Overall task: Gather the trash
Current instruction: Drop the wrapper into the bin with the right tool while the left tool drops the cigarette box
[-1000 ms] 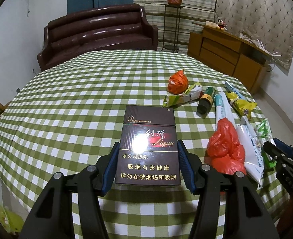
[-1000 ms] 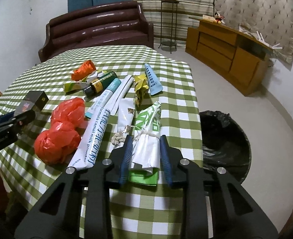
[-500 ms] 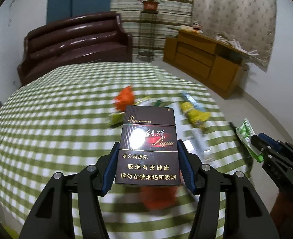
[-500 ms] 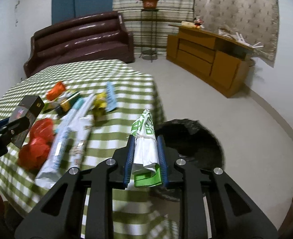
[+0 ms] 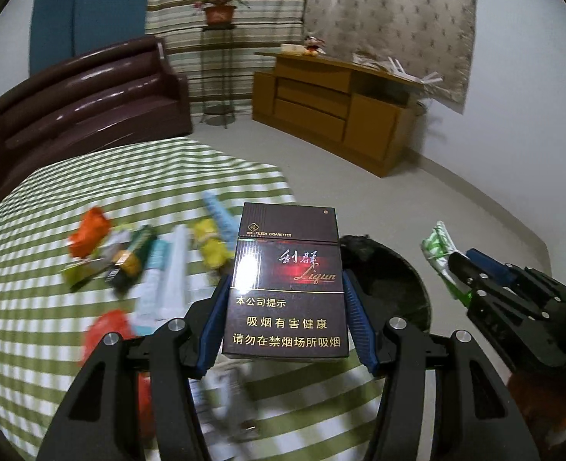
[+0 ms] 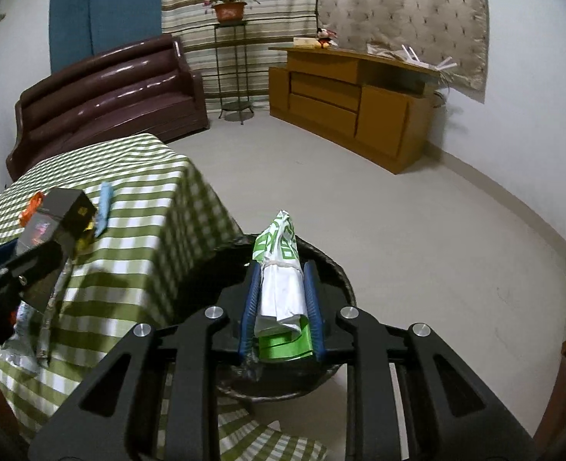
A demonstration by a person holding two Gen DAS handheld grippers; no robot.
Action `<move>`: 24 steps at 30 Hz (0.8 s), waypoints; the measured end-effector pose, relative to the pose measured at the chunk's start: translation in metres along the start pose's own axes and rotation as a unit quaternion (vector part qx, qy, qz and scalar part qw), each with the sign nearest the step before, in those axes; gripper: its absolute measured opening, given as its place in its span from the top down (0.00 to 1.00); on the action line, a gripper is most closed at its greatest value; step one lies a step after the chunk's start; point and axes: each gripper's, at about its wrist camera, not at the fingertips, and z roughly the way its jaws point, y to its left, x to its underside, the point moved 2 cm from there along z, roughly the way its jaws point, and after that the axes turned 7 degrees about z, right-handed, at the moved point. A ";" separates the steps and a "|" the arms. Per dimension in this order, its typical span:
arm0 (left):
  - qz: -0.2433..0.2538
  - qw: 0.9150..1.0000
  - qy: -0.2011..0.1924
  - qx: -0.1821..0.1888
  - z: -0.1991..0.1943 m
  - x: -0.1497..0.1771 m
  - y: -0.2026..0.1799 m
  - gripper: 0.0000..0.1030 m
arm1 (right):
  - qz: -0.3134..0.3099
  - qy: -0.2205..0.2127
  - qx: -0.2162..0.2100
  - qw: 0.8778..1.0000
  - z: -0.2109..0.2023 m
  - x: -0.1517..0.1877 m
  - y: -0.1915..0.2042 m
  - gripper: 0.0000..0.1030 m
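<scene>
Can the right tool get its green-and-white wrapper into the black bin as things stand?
Probably yes: the right tool, shut on the wrapper, sits right over the bin, with nothing between them.

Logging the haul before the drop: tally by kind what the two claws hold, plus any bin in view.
Cigarette pack, left claw: 1
Green-and-white wrapper, right claw: 1
Black bin: 1
Total: 3
</scene>
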 end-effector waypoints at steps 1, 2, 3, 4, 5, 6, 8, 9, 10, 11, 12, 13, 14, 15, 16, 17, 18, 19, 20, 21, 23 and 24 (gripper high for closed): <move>0.003 1.000 0.000 0.002 0.002 0.000 -0.003 0.46 | 0.002 0.002 0.000 1.000 0.003 0.000 -0.002 0.78; 0.008 1.000 0.003 0.003 0.008 -0.002 -0.008 0.46 | 0.004 0.003 0.001 1.000 0.005 0.001 -0.003 0.78; 0.013 1.000 0.006 0.003 0.014 -0.004 -0.012 0.46 | 0.006 0.004 0.001 1.000 0.008 0.001 -0.006 0.78; 0.015 1.000 0.008 0.005 0.017 -0.005 -0.016 0.46 | 0.007 0.005 0.001 1.000 0.009 0.002 -0.007 0.78; 0.016 1.000 0.012 0.006 0.022 -0.006 -0.020 0.46 | 0.009 0.006 0.001 1.000 0.012 0.002 -0.010 0.78; 0.018 1.000 0.015 0.007 0.027 -0.007 -0.023 0.46 | 0.011 0.008 0.002 1.000 0.014 0.002 -0.011 0.78; 0.022 0.999 0.021 0.010 0.033 -0.009 -0.029 0.46 | 0.016 0.011 0.001 1.000 0.020 0.001 -0.015 0.78; 0.024 0.999 0.024 0.010 0.037 -0.010 -0.032 0.46 | 0.018 0.013 0.000 1.000 0.022 0.001 -0.017 0.78; 0.026 0.999 0.027 0.010 0.041 -0.011 -0.035 0.46 | 0.020 0.014 -0.001 1.000 0.024 0.001 -0.019 0.78; 0.026 0.999 0.029 0.010 0.042 -0.011 -0.036 0.46 | 0.022 0.015 -0.001 1.000 0.026 0.000 -0.021 0.78; 0.027 0.999 0.031 0.010 0.044 -0.011 -0.034 0.46 | 0.024 0.016 -0.001 1.000 0.029 0.000 -0.023 0.78; 0.028 0.999 0.033 0.010 0.046 -0.011 -0.033 0.46 | 0.025 0.016 -0.002 1.000 0.030 0.001 -0.023 0.78; 0.028 0.999 0.035 0.010 0.049 -0.012 -0.034 0.46 | 0.027 0.017 -0.002 0.999 0.032 0.000 -0.025 0.78; 0.028 0.999 0.037 0.010 0.051 -0.012 -0.036 0.46 | 0.029 0.017 -0.003 0.999 0.034 0.000 -0.026 0.78; 0.029 0.999 0.038 0.009 0.052 -0.012 -0.036 0.46 | 0.030 0.016 -0.003 0.999 0.035 -0.001 -0.028 0.78; 0.031 0.999 0.040 0.006 0.054 -0.012 -0.037 0.46 | 0.031 0.016 -0.003 0.999 0.037 -0.001 -0.029 0.78; 0.031 0.999 0.042 0.005 0.056 -0.013 -0.037 0.46 | 0.032 0.015 -0.003 0.999 0.037 0.000 -0.030 0.78; 0.031 0.999 0.043 0.005 0.057 -0.013 -0.038 0.46 | 0.033 0.015 -0.003 0.999 0.039 -0.002 -0.032 0.78; 0.031 0.999 0.044 0.004 0.058 -0.014 -0.039 0.46 | 0.034 0.014 -0.003 0.999 0.041 -0.003 -0.033 0.78; 0.032 0.998 0.045 0.002 0.060 -0.014 -0.040 0.46 | 0.035 0.014 -0.003 0.999 0.042 -0.005 -0.034 0.78; 0.033 0.998 0.046 0.000 0.064 -0.016 -0.043 0.46 | 0.036 0.015 -0.004 0.999 0.046 -0.006 -0.036 0.78; 0.033 0.998 0.047 -0.001 0.064 -0.017 -0.045 0.46 | 0.037 0.016 -0.004 0.999 0.047 -0.005 -0.036 0.78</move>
